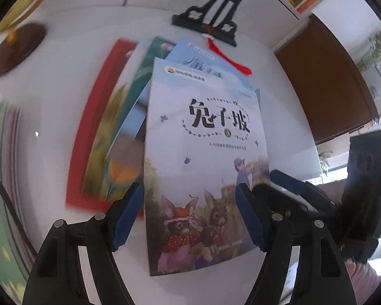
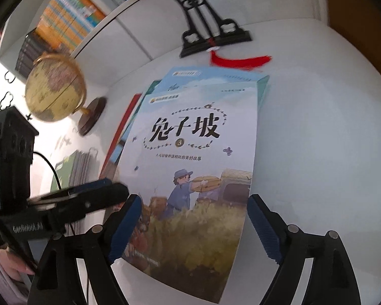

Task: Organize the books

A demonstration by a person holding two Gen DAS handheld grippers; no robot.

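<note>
1. We take the rabbit book, with its pale cover and rabbits at the foot, as our landmark; it lies face up on top of a loose stack on the white desk.
2. Under the rabbit book sit a blue book, a green book and, lowest and furthest to its left, a red book. They fan out, edges not squared.
3. Our left gripper hovers at the rabbit book's lower end, jaws spread to either side of the cover, pads not pressing it.
4. Our right gripper stands likewise over the lower part of the rabbit book, jaws wide apart and gripping nothing.
5. Beyond the rabbit book's top edge stands a black ornamental stand with a red tassel; up and to its left is a globe.
6. We judge the gathering done: four books share one pile. What is left, it seems, is squaring the fanned edges and perhaps moving the pile towards the bookshelf behind.
</note>
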